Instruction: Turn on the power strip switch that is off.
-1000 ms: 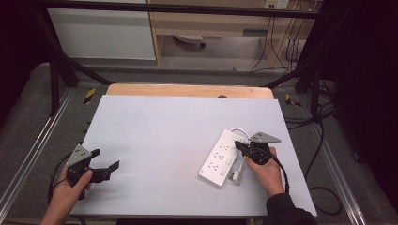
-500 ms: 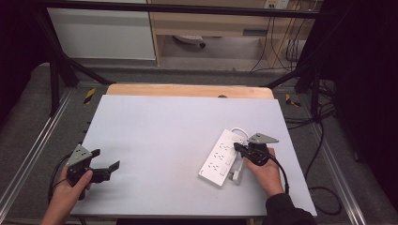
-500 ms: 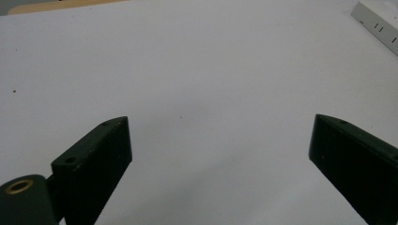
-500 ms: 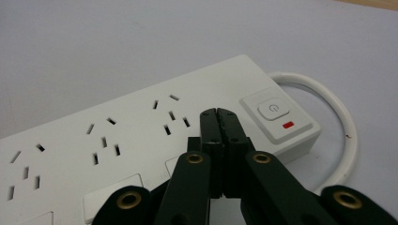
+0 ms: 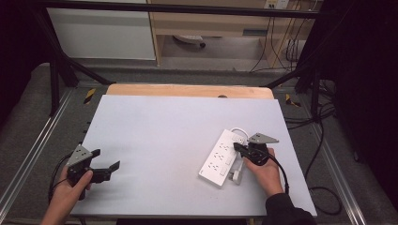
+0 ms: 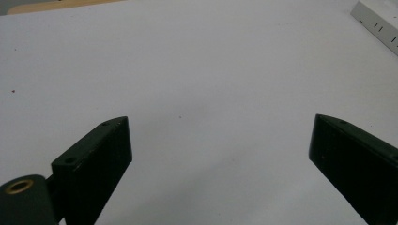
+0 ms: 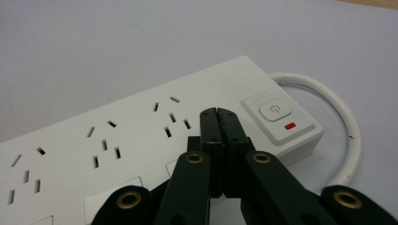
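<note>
Right gripper (image 7: 219,115) clenched empty, tips over strip (image 5: 220,152) near its switch (image 7: 277,111). Left gripper (image 5: 104,161) released, low over bare counter (image 5: 164,122).

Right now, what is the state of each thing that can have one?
Left claw: open, empty, above bare table.
Right claw: shut, empty, tips over the power strip.
Power strip: lying flat, sockets empty.
Power button: indicator beside it red.
</note>
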The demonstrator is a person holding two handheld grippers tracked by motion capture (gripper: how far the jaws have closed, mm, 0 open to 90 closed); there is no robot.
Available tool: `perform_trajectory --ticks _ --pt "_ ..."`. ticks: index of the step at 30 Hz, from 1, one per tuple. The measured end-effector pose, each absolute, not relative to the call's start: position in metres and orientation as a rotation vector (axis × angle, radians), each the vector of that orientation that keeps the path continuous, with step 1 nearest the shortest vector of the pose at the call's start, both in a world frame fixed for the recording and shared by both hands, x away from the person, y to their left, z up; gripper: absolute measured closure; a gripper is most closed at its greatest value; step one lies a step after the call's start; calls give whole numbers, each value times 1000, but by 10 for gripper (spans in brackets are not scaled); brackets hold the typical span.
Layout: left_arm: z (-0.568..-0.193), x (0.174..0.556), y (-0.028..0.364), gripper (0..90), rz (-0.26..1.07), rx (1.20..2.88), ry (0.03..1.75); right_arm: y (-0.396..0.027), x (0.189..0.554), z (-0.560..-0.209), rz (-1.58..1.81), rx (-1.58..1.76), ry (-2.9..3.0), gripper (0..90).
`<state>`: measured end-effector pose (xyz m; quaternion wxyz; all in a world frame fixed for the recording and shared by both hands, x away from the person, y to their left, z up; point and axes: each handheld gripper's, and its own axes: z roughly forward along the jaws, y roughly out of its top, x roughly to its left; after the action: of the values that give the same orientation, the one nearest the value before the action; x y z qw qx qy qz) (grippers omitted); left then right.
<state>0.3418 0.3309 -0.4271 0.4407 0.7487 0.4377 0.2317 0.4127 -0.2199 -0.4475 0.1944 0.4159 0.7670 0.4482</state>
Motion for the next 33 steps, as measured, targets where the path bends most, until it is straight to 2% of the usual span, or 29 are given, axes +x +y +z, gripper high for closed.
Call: perform_trajectory --ticks 33 --pt "-428 342 330 64 570 1863 1085 -221 413 -449 1274 1184 2142 900"
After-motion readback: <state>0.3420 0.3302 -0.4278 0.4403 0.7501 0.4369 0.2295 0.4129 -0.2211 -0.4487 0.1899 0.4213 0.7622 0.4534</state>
